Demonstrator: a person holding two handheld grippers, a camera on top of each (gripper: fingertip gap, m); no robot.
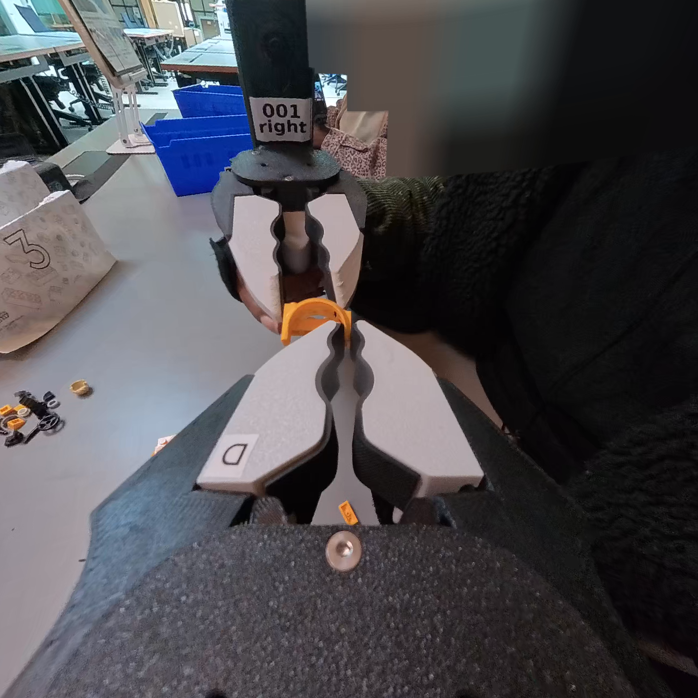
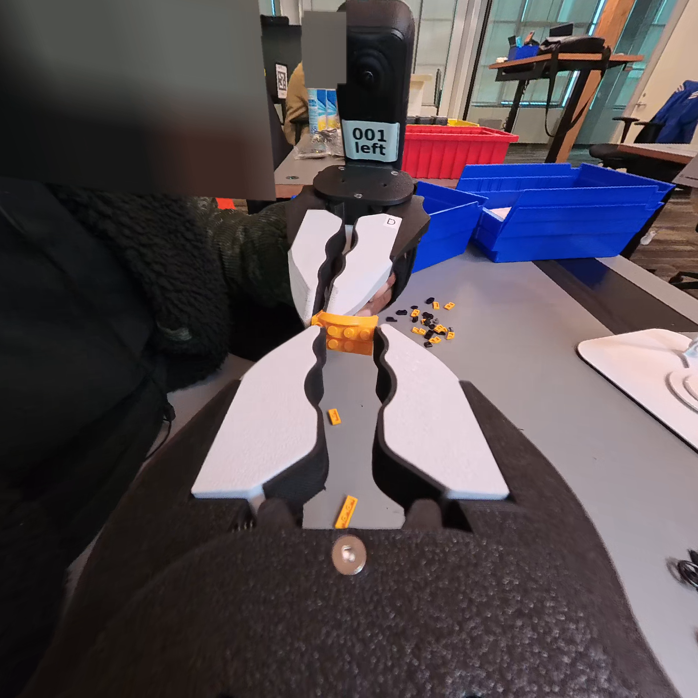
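Observation:
An orange wheel-arch brick (image 2: 349, 340) with studs on top is held above the grey table (image 2: 510, 340) between both grippers. My right gripper (image 2: 347, 336) is shut on its studded body, one pad on each side. My left gripper (image 1: 345, 332) is shut on one thin end of the arch (image 1: 306, 317). In the right wrist view the left gripper (image 2: 321, 313) comes in from above and pinches the brick's left end. In the left wrist view the right gripper (image 1: 309, 302) comes in from above the arch.
Small orange and black parts lie loose on the table (image 2: 430, 325) (image 1: 26, 415), with a tan round piece (image 1: 80, 387). Two small orange plates (image 2: 334, 416) (image 2: 346, 511) lie under my right gripper. Blue bins (image 2: 559, 211), a red bin (image 2: 453, 151), a white paper bag (image 1: 41, 264) and a white stand base (image 2: 642, 370) stand around. My left and right fingertips are right by each other.

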